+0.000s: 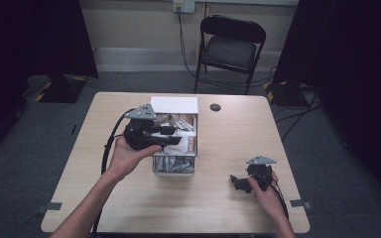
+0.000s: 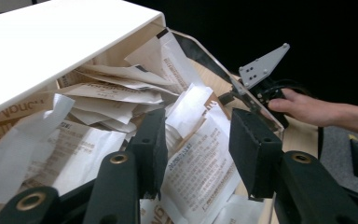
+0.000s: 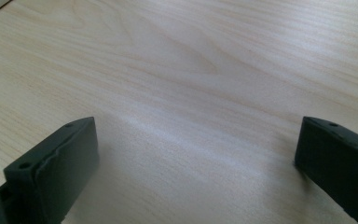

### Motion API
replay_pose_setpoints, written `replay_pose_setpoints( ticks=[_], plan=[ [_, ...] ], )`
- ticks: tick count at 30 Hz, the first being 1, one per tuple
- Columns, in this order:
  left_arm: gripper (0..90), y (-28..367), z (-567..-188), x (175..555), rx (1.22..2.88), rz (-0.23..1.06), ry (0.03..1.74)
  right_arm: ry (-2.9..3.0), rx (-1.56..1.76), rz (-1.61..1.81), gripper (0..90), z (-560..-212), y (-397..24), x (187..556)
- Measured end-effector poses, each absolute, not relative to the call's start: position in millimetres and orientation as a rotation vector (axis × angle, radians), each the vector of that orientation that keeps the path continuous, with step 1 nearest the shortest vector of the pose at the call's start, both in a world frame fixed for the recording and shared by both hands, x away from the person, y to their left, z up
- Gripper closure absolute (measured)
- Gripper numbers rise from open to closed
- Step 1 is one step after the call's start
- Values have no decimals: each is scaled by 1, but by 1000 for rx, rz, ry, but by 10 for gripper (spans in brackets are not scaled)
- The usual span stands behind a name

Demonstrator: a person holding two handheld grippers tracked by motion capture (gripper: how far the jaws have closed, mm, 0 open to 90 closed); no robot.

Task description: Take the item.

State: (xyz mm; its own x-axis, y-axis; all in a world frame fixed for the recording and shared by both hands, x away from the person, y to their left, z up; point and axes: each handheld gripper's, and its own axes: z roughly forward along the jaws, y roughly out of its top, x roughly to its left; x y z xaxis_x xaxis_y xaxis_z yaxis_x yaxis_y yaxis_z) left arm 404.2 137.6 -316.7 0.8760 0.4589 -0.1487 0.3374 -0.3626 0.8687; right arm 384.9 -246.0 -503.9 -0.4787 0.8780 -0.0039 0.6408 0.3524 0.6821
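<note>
We cannot read the print on the papers (image 2: 200, 168) in the box (image 1: 174, 105), and the left gripper (image 1: 171, 135) hides part of them in the high view. The box's lid runs off the left gripper view's left edge. The right gripper (image 1: 239, 182) is too small and dark there for us to judge its jaws.

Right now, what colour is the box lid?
White, plain; the box lid shows best in the left gripper view.
</note>
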Motion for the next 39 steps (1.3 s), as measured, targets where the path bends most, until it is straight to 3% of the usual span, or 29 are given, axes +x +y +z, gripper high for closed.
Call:
replay_pose_setpoints(
  ticks=[6,18,23,30,39],
  plan=[
    [573,135,-317,403,2052,155,550,2252,1333,883,0,-504,-246,385],
    [735,152,-318,400,1977,61,514,2251,1333,884,0,-504,-246,385],
    [742,155,-316,393,1943,7,460,2251,1333,884,0,-504,-246,385],
    [713,144,-325,387,2021,50,440,2252,1333,883,0,-504,-246,385],
    [798,143,-329,389,2023,48,452,2251,1333,884,0,-504,-246,385]
  ],
)
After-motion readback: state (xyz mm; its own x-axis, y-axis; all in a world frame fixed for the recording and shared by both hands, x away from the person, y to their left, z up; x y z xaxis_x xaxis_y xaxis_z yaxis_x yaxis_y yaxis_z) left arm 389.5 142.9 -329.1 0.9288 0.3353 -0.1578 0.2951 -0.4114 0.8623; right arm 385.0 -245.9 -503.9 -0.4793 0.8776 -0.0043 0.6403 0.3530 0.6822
